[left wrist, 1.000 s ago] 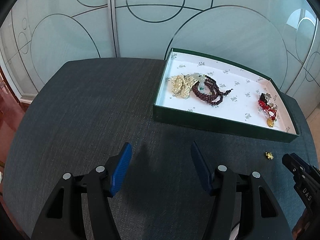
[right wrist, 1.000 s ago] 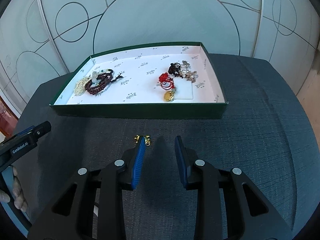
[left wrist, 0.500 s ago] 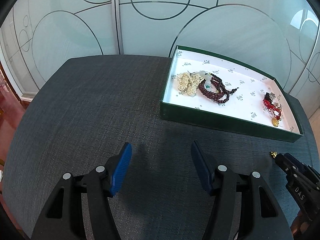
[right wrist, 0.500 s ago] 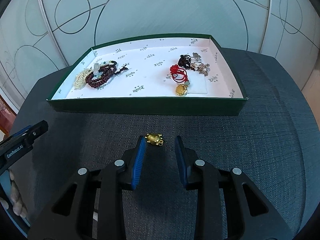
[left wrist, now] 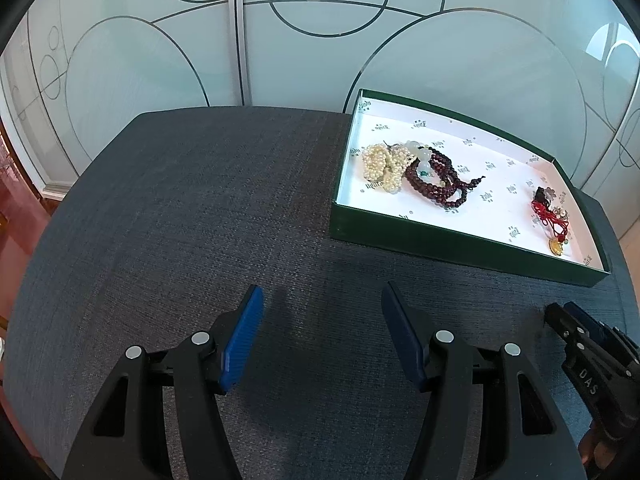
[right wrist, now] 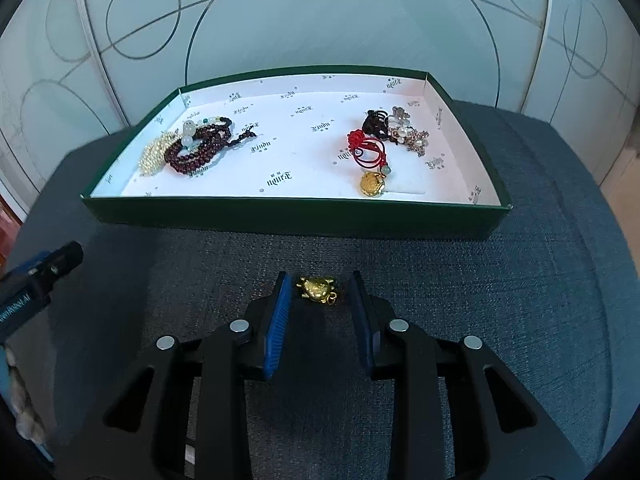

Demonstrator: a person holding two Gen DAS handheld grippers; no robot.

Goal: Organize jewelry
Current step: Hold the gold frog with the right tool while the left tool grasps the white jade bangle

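While the dark table (right wrist: pixel 560 300) carries the green tray (right wrist: pixel 296 220) with its bead strands (right wrist: pixel 196 148) and red-cord piece (right wrist: pixel 368 152) already inside, one small gold charm (right wrist: pixel 318 289) lies loose on the cloth in front of it; my right tongs (right wrist: pixel 320 300) straddle it, jaws apart, gripping nothing. Step in hand, I judge: picking up this stray. Next move: close gently and squarely, since it looks small enough to slip. My left tongs (left wrist: pixel 322 332) hover wide open, empty, well apart from the tray

One green tray (right wrist: pixel 280 220), one loose gold charm (right wrist: pixel 318 288), two claws.
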